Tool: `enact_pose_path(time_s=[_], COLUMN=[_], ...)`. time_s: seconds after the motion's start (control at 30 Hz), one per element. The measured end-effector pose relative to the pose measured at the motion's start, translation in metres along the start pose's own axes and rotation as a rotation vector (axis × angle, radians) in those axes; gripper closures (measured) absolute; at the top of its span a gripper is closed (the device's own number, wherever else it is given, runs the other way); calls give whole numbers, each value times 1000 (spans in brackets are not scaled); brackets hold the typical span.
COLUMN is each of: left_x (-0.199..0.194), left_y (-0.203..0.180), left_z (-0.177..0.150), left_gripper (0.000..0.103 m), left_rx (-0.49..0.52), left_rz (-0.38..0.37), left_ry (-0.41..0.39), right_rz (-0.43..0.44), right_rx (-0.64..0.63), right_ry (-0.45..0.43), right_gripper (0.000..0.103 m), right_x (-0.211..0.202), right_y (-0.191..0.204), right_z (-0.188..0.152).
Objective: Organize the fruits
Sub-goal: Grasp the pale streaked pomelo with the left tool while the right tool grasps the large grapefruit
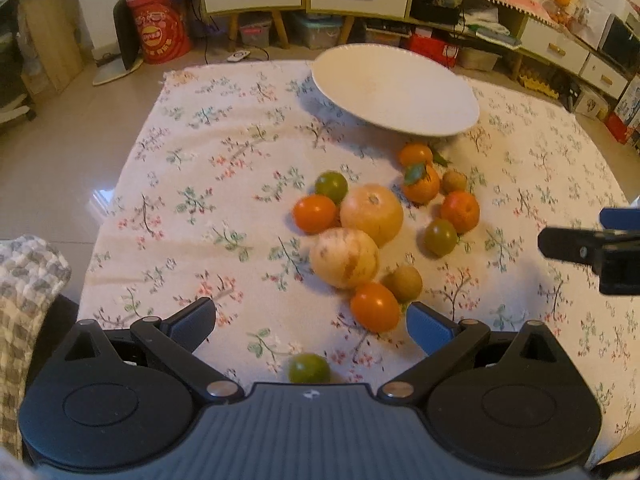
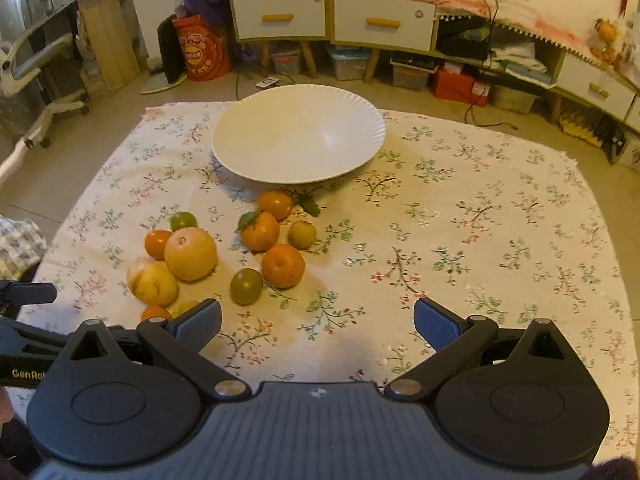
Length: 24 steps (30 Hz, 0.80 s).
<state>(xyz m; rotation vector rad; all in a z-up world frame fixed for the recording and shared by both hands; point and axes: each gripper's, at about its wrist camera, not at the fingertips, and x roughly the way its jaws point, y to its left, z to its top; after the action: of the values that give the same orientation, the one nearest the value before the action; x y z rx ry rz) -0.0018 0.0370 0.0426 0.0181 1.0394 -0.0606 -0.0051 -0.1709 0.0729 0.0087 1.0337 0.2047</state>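
The fruits (image 2: 224, 256) lie loose in a cluster on the flowered cloth of the surface (image 2: 460, 240), just in front of a white plate (image 2: 298, 136), with drawers (image 2: 332, 16) and floor clutter behind. The left hand-held gripper (image 1: 310, 320) is released, jaws wide, an orange tomato (image 1: 375, 306) just inside its right finger and a green one (image 1: 309, 368) between its fingers. The right hand-held gripper (image 2: 318, 320) is likewise released over bare cloth, the cluster ahead to its left.

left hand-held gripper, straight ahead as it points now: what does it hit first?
Probably the orange tomato just ahead of the open left hand-held gripper, toward its right finger; a green fruit sits lower between the fingers. Depth is uncertain.
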Motion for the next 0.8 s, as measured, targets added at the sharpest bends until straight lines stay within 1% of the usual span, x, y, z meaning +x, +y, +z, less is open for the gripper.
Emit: enact_pose_path(time_s=[0.1, 0.13, 0.27, 0.4, 0.53, 0.73, 0.8], left_x=[-1, 0, 5, 16, 26, 41, 44], left_y=[3, 3, 6, 9, 13, 17, 18], left_z=[4, 5, 7, 9, 10, 11, 12], left_gripper=[20, 21, 25, 36, 39, 49, 51], left_rx=[8, 14, 12, 9, -16, -13, -13], left_rz=[-24, -41, -112, -161, -235, -270, -281], left_ry=[-14, -18, -32, -31, -22, -28, -34], right_rz=[62, 69, 157, 242, 296, 371, 386], right_rx=[14, 6, 3, 27, 56, 107, 122], right_ry=[7, 0, 38, 64, 75, 100, 111], right_gripper=[3, 3, 5, 7, 10, 19, 20], right_x=[2, 3, 13, 24, 37, 56, 61], right_y=[0, 2, 10, 16, 19, 25, 26], right_z=[2, 3, 5, 7, 14, 24, 27])
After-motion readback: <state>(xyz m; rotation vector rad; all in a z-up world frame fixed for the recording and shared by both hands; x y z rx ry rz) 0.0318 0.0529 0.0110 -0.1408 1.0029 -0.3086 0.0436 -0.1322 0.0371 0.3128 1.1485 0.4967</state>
